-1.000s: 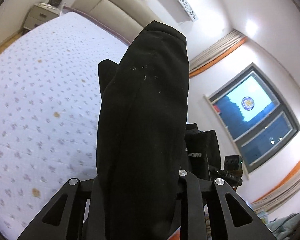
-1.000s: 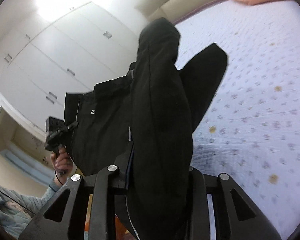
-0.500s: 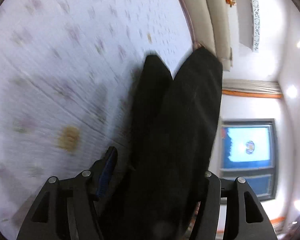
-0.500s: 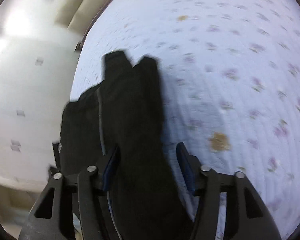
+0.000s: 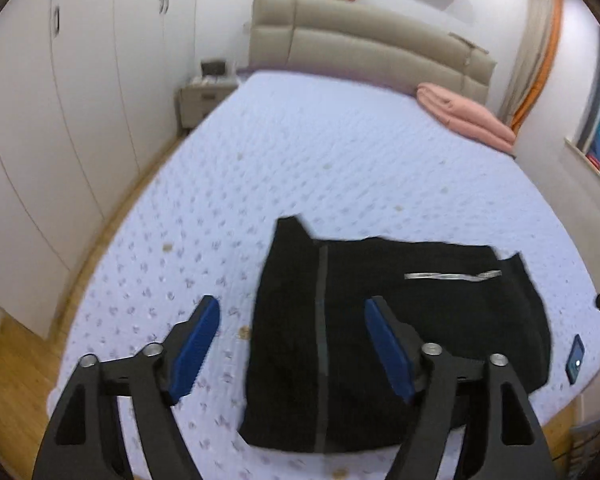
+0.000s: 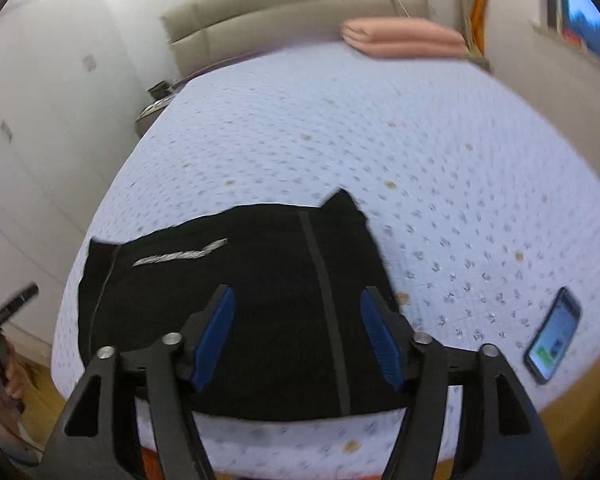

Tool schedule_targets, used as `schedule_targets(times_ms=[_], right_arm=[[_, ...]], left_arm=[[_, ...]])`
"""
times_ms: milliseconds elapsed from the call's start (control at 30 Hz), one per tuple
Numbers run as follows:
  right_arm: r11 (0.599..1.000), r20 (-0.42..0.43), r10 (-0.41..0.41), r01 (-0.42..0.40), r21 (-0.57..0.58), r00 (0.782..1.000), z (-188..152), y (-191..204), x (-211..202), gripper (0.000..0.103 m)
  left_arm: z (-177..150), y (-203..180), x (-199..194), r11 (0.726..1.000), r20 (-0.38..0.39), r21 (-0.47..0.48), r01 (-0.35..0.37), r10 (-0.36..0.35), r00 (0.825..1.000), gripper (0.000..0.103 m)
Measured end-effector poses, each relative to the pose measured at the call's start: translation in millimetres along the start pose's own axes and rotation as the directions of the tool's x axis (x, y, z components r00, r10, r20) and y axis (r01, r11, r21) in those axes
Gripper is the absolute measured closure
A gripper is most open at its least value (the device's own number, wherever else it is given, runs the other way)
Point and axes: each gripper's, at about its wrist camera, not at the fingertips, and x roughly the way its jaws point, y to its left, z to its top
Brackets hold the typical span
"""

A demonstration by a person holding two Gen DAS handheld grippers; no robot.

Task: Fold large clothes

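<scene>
A black garment (image 5: 400, 320) with a grey stripe and a silver mark lies folded flat near the front edge of the bed (image 5: 340, 160). It also shows in the right wrist view (image 6: 260, 280). My left gripper (image 5: 292, 312) is open and empty, raised above the garment's left part. My right gripper (image 6: 296, 304) is open and empty, raised above the garment's right half. Both have blue pads (image 5: 196, 340).
A folded pink blanket (image 5: 464, 118) lies at the bed's far right by the beige headboard (image 5: 360, 48). A phone (image 6: 554, 336) lies on the bed's front right corner. White wardrobes (image 5: 60, 120) and a nightstand (image 5: 204, 96) stand on the left.
Both grippers held the black garment up in the air, swung down over the bed, and let go. The garment now lies on the bed and both grippers are open and drawn back.
</scene>
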Motion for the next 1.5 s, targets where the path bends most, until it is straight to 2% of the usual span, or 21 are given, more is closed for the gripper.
schedule_targets(times_ms=[100,267,633,1067,1500], right_arm=[[0.995,0.025,-0.064,0.066,-0.073,0.998,-15,42,-24,0.031],[0.988,0.076,-0.083,0.092,-0.128,0.994,-24,88,-67,0.028],[0.986,0.124,-0.049,0.068,-0.151,0.991,-34,121,-115,0.02],[0.988,0.073,-0.049,0.059,-0.143,0.996,-51,123,-116,0.019],[0.988,0.047,-0.047,0.053,-0.143,0.998,-49,119,-106,0.019]], left_arm=[[-4,-23,-38,0.998,0.034,0.06,-0.033,0.031,0.999,0.025],[-11,-40,-91,0.996,0.088,0.081,-0.022,0.015,0.996,0.024],[-19,-52,-155,0.994,0.151,0.089,-0.059,0.045,0.988,0.024],[-34,-70,-169,0.991,0.153,0.119,-0.061,0.042,0.987,0.024],[-32,-72,-162,0.988,0.141,0.126,-0.085,0.067,0.988,0.024]])
